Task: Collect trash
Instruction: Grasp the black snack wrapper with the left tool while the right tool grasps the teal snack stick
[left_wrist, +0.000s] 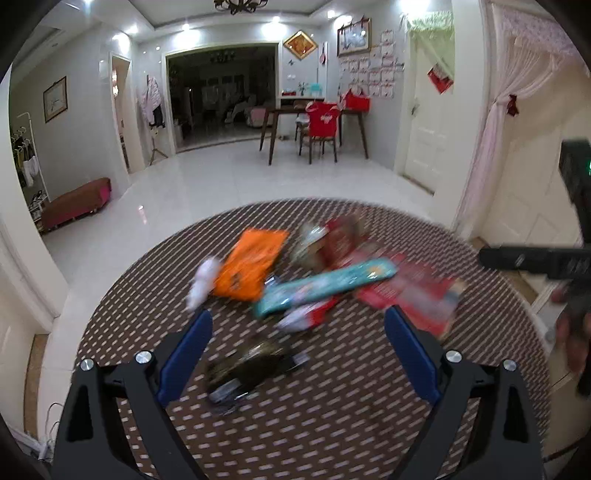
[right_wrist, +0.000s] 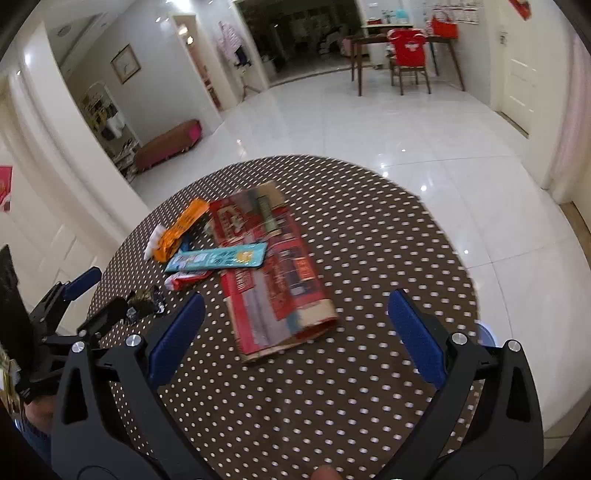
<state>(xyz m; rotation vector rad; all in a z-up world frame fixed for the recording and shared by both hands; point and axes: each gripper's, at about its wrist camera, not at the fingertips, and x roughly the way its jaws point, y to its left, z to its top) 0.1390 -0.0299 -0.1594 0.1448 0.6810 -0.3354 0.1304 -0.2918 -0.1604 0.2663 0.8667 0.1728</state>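
Trash lies on a round brown polka-dot table (left_wrist: 351, 406) (right_wrist: 388, 240): an orange packet (left_wrist: 251, 264) (right_wrist: 181, 229), a teal wrapper (left_wrist: 325, 286) (right_wrist: 218, 259), a flat red paper bag (left_wrist: 410, 295) (right_wrist: 273, 273), a small red-white wrapper (left_wrist: 310, 314) (right_wrist: 186, 279), a white tissue (left_wrist: 203, 280) (right_wrist: 153, 240) and a dark crumpled wrapper (left_wrist: 247, 369) (right_wrist: 144, 304). My left gripper (left_wrist: 299, 350) is open above the dark wrapper, which lies between its blue fingers (left_wrist: 184, 354). My right gripper (right_wrist: 295, 332) is open and empty over the red bag's near end.
The right gripper's black body (left_wrist: 546, 258) reaches in at the right edge of the left wrist view. The left gripper (right_wrist: 81, 295) shows at the left of the right wrist view. White tiled floor (right_wrist: 369, 122) surrounds the table. A dining table and chair (left_wrist: 317, 125) stand far back.
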